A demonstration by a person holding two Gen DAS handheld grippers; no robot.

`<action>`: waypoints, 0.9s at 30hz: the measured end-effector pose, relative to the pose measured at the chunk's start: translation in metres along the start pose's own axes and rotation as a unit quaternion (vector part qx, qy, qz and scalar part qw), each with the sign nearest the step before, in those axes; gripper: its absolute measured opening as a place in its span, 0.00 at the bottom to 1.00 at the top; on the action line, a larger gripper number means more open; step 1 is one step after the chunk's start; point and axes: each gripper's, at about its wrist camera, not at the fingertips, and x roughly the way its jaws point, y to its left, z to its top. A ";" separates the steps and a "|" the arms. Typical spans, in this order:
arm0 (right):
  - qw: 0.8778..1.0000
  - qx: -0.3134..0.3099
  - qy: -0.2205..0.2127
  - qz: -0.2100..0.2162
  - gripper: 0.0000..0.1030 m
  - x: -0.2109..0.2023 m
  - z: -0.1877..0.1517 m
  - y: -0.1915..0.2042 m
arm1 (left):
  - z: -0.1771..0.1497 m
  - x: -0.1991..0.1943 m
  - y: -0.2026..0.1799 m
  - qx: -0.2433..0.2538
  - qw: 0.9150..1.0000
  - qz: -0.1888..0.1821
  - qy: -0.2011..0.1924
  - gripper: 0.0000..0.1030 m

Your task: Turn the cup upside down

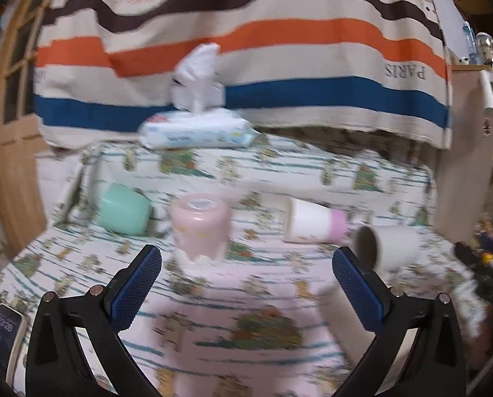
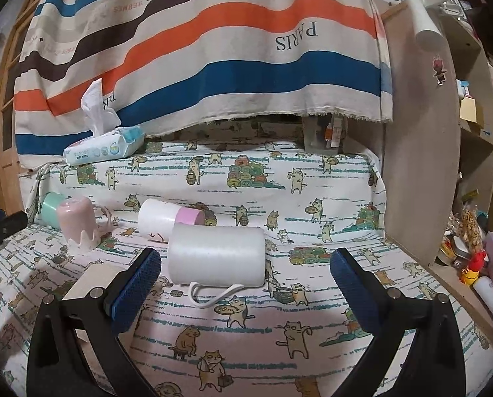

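Observation:
A pink cup (image 1: 200, 228) stands upside down on the cat-print cloth, just beyond my open, empty left gripper (image 1: 246, 261); it also shows in the right wrist view (image 2: 77, 225). A mint cup (image 1: 124, 209) lies on its side to its left. A white cup with a pink band (image 1: 314, 221) lies on its side. A white mug (image 2: 216, 258) lies on its side with its handle toward me, between and just beyond the fingers of my open, empty right gripper (image 2: 246, 261). The white mug shows at the right in the left wrist view (image 1: 391, 246).
A wet-wipes pack (image 2: 104, 147) with a tissue sticking up lies on the raised ledge at the back. A striped cloth (image 2: 213, 49) hangs behind. A wooden shelf side (image 2: 418, 165) stands right, with small clutter (image 2: 471, 264) below. A phone (image 1: 1, 340) lies at the left.

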 end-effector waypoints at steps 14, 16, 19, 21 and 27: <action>0.999 0.049 -0.001 -0.025 1.00 -0.001 0.001 -0.021 | 0.001 0.074 -0.066 -0.101 0.954 -0.102 0.262 0.94; 0.998 0.056 0.001 -0.023 1.00 0.001 0.001 -0.024 | -0.006 0.088 -0.069 -0.131 0.939 -0.118 0.295 0.88; 0.998 0.061 0.002 -0.021 1.00 0.001 0.001 -0.027 | -0.012 0.103 -0.075 -0.146 0.928 -0.116 0.321 0.87; 0.998 0.061 0.001 -0.023 1.00 0.001 0.001 -0.027 | -0.015 0.109 -0.080 -0.141 0.928 -0.108 0.329 0.85; 0.998 0.062 0.003 -0.022 1.00 0.001 0.001 -0.029 | -0.016 0.120 -0.089 -0.103 0.932 -0.081 0.337 0.83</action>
